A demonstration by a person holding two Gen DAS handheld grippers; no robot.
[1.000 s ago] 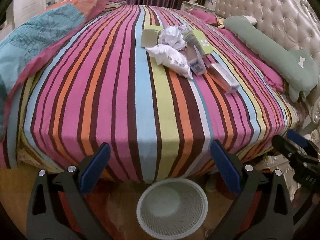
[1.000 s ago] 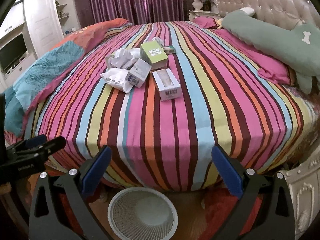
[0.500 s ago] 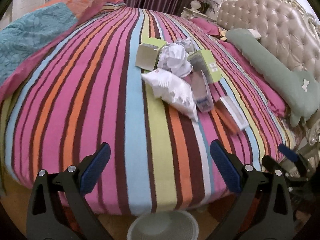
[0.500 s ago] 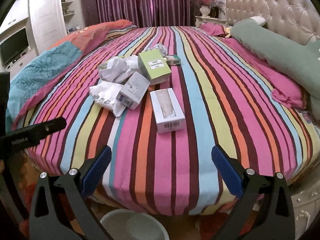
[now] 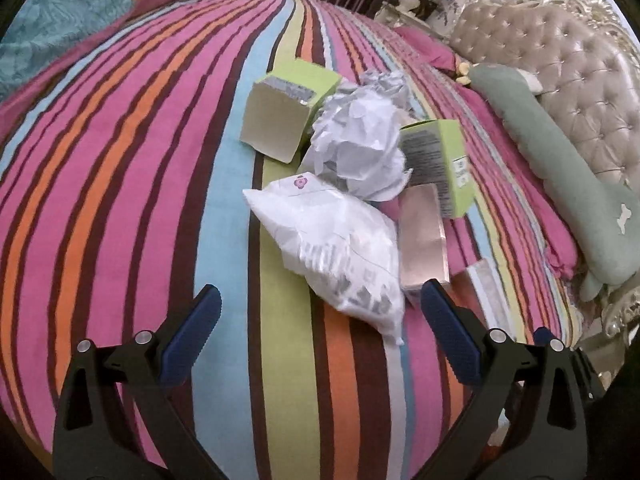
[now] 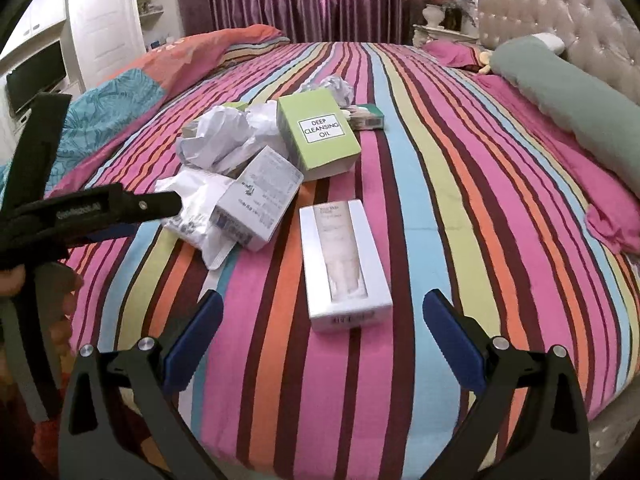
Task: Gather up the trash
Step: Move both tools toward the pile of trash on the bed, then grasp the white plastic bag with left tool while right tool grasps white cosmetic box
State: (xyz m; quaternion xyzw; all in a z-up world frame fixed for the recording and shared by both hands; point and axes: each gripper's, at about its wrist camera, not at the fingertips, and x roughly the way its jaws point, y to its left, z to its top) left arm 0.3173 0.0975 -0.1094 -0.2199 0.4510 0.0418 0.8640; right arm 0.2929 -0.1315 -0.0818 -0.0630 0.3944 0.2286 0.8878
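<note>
The left gripper [image 5: 320, 312] hangs released over the striped bed [image 5: 120, 168], its jaws spread wide; a white bag [image 5: 336, 252] lies just ahead between them, with crumpled paper [image 5: 360, 148] and a green box [image 5: 288, 112] beyond. Only the right wrist view shows the "Deep Cleansing Oil" box [image 6: 316, 136] label side up and a small green packet [image 6: 366, 118] behind it. The right gripper [image 6: 322, 332] is likewise released, a white box [image 6: 344, 264] directly ahead between its fingers.
</note>
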